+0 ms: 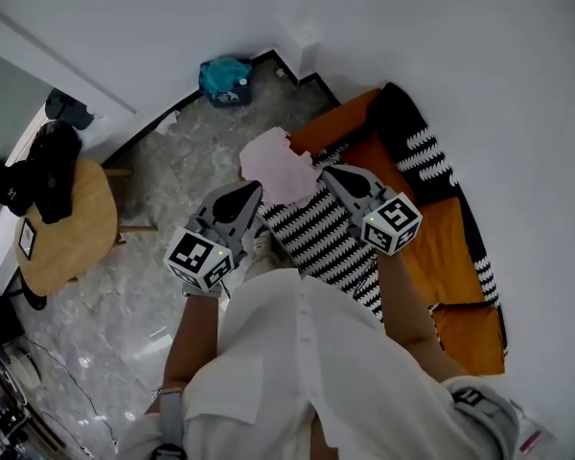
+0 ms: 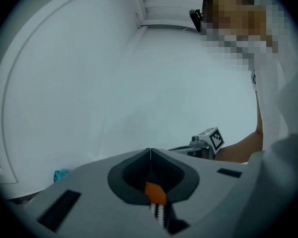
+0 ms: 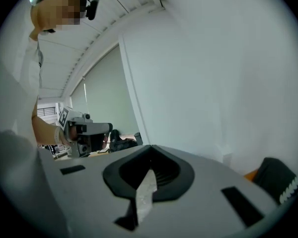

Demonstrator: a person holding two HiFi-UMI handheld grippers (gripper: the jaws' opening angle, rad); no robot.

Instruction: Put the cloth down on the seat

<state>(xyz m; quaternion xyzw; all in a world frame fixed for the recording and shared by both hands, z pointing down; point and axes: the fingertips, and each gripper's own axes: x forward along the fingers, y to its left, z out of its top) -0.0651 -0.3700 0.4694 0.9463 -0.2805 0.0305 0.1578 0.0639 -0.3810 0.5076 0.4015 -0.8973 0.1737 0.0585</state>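
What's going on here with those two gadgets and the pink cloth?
A person holds a gripper in each hand over an orange, zebra-striped seat. The right gripper has its jaws shut on a pink cloth; the left gripper has its jaws shut too, at its other edge. The cloth hangs between them, not yet laid down.

Domestic living room: grey marble-patterned floor [image 1: 163,175], white walls [image 1: 441,46] with dark skirting [image 1: 153,129], round wooden table [image 1: 77,238] at left, orange seat [image 1: 441,247] with zebra-striped cover [image 1: 316,233] at right.
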